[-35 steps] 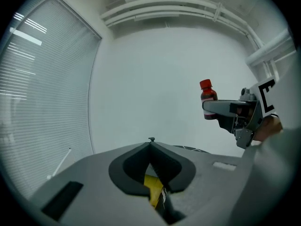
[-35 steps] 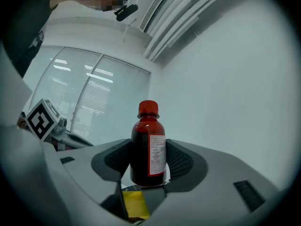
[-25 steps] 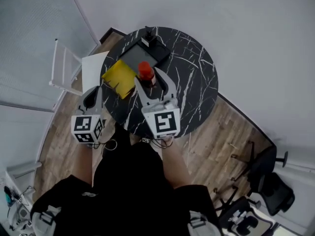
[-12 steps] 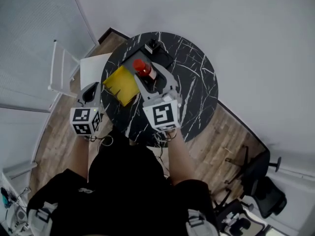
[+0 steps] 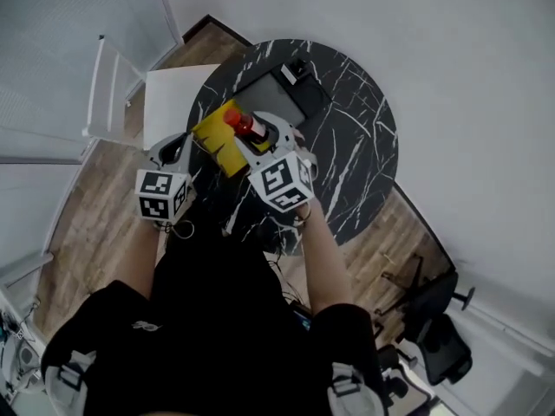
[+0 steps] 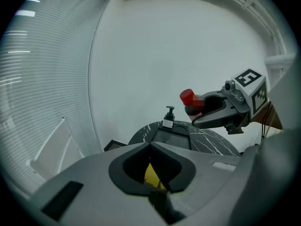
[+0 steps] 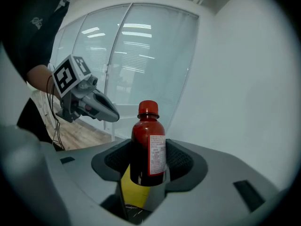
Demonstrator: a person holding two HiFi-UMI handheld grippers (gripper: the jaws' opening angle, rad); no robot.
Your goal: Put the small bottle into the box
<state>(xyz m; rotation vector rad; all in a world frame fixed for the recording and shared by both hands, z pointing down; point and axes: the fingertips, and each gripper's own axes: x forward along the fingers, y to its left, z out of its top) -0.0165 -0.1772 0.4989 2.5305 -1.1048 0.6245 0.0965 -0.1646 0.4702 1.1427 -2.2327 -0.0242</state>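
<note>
one small bottle [image 7: 147,145] roughly upright, cap [image 7: 148,108] up, clamped in right gripper [image 7: 148,166]; left gripper [image 6: 151,171] closed, empty

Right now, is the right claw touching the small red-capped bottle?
Touching. The right gripper view shows the right claw shut on the small bottle, with both jaws pressed against the sides of its dark body.

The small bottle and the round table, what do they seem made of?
Small bottle: dark red with shiny highlights, so glossy plastic or glass; I cannot tell which. Round table: black top with white veins, likely marble or a marble-look finish.
</note>
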